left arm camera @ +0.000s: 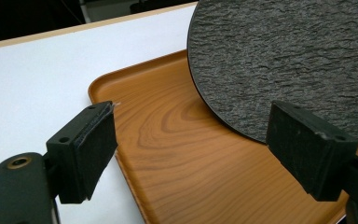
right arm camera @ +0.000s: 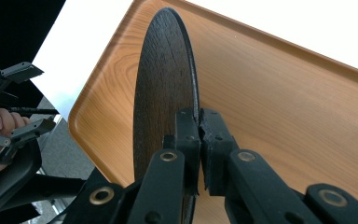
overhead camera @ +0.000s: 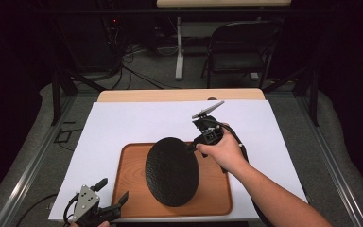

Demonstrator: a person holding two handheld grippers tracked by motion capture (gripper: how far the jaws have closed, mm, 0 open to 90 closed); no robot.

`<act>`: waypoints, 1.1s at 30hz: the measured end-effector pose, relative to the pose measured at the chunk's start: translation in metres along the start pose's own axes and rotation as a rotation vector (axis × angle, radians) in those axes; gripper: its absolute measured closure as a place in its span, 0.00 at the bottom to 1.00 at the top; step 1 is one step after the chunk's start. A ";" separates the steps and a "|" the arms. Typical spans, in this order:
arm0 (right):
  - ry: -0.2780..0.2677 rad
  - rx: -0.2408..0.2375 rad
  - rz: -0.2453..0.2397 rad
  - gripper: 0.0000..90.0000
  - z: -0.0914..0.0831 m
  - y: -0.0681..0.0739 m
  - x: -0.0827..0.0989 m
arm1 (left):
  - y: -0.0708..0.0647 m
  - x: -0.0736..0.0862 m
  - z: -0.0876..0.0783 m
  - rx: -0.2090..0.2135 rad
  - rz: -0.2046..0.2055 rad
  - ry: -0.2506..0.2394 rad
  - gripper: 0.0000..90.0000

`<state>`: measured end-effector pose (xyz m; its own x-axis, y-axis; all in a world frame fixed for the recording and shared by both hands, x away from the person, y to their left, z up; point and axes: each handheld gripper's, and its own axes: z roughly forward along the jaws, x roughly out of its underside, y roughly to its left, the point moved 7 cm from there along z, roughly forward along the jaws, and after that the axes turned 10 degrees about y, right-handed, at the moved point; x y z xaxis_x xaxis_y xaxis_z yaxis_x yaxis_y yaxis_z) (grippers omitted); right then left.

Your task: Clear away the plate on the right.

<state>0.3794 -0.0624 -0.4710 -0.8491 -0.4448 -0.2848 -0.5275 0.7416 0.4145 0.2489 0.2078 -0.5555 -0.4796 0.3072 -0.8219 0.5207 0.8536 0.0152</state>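
Work surface: a white sheet (overhead camera: 137, 118) covers the table (overhead camera: 179, 95); a strip of bare wood shows along the far edge.

Tray: a wooden tray (overhead camera: 131, 189) with rounded corners and a raised rim lies flat on the white sheet, toward the near edge, about the middle of the table from left to right. Also seen in the left gripper view (left arm camera: 168, 154) and the right gripper view (right arm camera: 279, 93).

Plate: a round black plate (overhead camera: 172, 171) with a rough, slate-like face is held above the tray, tilted up on edge. Its rough face shows in the left gripper view (left arm camera: 284, 56); the right gripper view (right arm camera: 161, 93) looks along its thin rim.

Right gripper: the right gripper (overhead camera: 192, 145) is held in a hand (overhead camera: 224, 151) at the far right edge of the plate. Its jaws are clamped on the plate's rim, one pad on each face, as the right gripper view (right arm camera: 199, 133) shows.

Left gripper: the left gripper (overhead camera: 113, 190) sits at the near left corner of the tray, just beside its rim. Its jaws stand wide apart with nothing between the pads (left arm camera: 93, 149); they point toward the tray and the lower edge of the plate without touching either.

Surroundings: a folding chair (overhead camera: 243, 47) stands on the floor beyond the far side of the table.
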 end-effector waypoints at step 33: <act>0.005 0.031 0.004 0.97 0.001 -0.007 0.006 | 0.000 0.000 0.000 0.007 0.000 0.001 0.18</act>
<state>0.3780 -0.0697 -0.4766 -0.8516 -0.4437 -0.2790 -0.5227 0.7589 0.3885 0.2490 0.2080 -0.5555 -0.4804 0.3078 -0.8213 0.5255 0.8507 0.0115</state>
